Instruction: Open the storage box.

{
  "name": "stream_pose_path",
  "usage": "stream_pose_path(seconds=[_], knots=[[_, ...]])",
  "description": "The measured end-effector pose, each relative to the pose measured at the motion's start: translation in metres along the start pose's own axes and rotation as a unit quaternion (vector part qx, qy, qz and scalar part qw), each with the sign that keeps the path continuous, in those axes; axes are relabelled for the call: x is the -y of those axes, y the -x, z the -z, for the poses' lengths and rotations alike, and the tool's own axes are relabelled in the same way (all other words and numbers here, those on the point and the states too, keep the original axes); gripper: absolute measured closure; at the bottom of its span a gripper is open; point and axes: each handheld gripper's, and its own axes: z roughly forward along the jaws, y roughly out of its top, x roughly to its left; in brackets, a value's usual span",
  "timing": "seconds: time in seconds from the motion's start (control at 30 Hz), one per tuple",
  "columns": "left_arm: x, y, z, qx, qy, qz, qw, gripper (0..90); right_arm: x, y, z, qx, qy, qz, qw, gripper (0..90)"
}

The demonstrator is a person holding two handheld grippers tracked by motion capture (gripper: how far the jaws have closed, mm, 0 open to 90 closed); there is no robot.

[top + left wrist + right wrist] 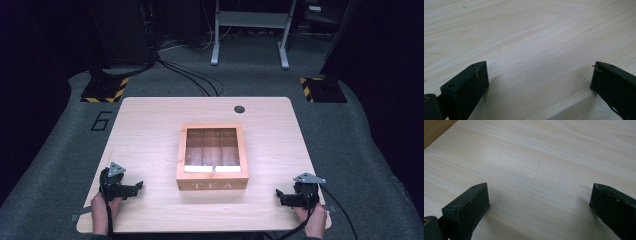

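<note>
A pale wooden desk (150,130) with rounded corners stands on grey carpet, and a small dark cable hole (239,109) sits near its far edge. In the middle of the desk rests a wooden tea box (212,184), square, its front panel lettered "TEA" and facing the person; through its top I can see dividers splitting the inside into compartments, with a pale strip along the near edge inside. The box sits between the two hands and well apart from both. Near the front left corner, the person's left hand (102,207) holds the left hand-held gripper (131,190) low over the desk, its jaws pointing inward toward the box and standing wide with only bare wood grain between them in the left gripper view. Near the front right corner, the right hand (315,222) holds the right hand-held gripper (281,196) likewise, jaws aimed inward and spread wide over bare desk, nothing between them. In the right gripper view a darker wooden edge (434,130) shows at the top left corner.
</note>
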Motion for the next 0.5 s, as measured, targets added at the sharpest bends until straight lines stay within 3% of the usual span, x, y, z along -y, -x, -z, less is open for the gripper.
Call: stream_pose_path(seconds=[0.37, 0.5], knots=[[0.000, 0.000, 0.000, -0.001, 0.003, 0.001, 1.0000, 1.2, -0.001, -0.002, 0.000, 0.007, -0.006, -0.005, 1.0000, 0.0], [0.000, 0.000, 0.000, 0.000, 0.001, 0.001, 1.0000, 1.3, -0.003, -0.010, 0.007, 0.003, -0.001, -0.004, 1.0000, 0.0]])
